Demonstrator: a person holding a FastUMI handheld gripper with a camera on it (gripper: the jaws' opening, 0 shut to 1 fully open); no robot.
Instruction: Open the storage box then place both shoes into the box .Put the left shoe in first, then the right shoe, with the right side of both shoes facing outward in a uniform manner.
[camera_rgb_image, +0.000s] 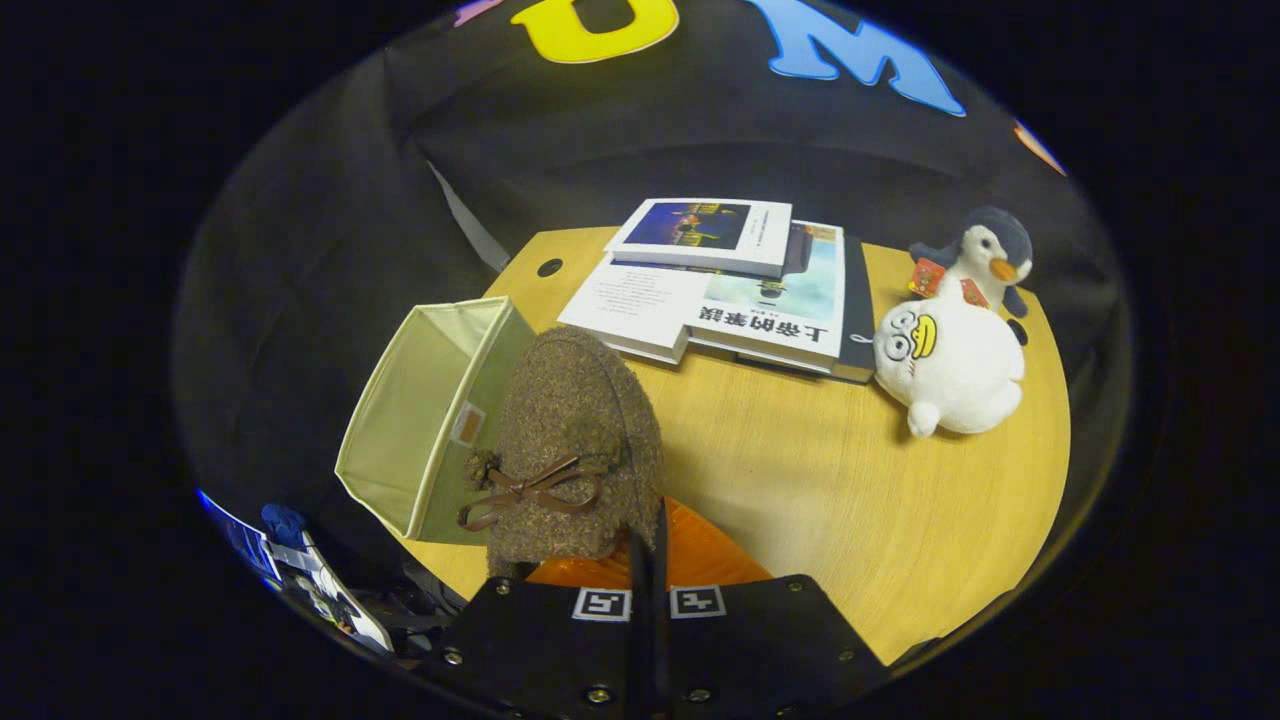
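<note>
1. Gripper (648, 545): fingers pressed nearly together, clamped on the rear edge of one brown fuzzy shoe (572, 450). The shoe stands lifted just ahead of the fingers, toe pointing away from the camera.
2. Shoes: 1 in view. Woolly brown upper, thin brown bow (535, 490) on the vamp, orange lining (700, 555) showing at the opening beside the fingers.
3. Storage box (425, 420): 1, pale cream fabric, open at the top, interior looks empty as far as can be seen. It sits at the near-left edge of the table, partly over the edge, just left of and behind the held shoe. Small square tag (467, 424) on its side wall, content unreadable.
4. Table (820, 480): 1, round, light wood top, with a dark grommet hole (549, 267) near the far-left edge.
5. Books (735, 290): 3 or 4 stacked flat beyond the shoe; exact count unclear where the covers overlap. Top one has a dark blue cover picture. Lower cover carries large printed Chinese characters, upside down from this side; smaller text too fine to read.
6. Plush toys: 2, right of the books, touching. White duck plush (950, 365) with yellow beak lies in front; penguin plush (985, 255) with grey-blue head and orange beak sits behind it. Red tag (927, 277) at the penguin, writing not legible.
</note>
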